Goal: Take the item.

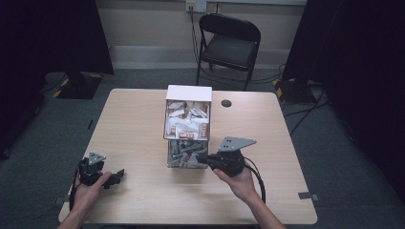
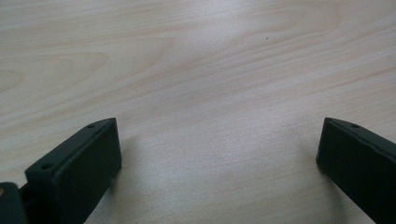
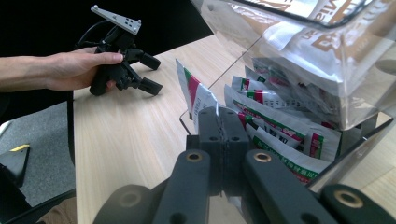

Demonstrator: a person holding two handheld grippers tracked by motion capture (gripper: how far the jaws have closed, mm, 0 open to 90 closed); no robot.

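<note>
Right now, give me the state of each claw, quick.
Left claw: open, nothing between its jaws, over bare table.
Right claw: shut at the sachets in the clear box; a grip cannot be told.

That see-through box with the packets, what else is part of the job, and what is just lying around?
Part of the job:
see-through box
green and white packets
right hand-held gripper, shut on a packet
left hand-held gripper, open over the table

Just there:
table
folding chair
round black hole
</note>
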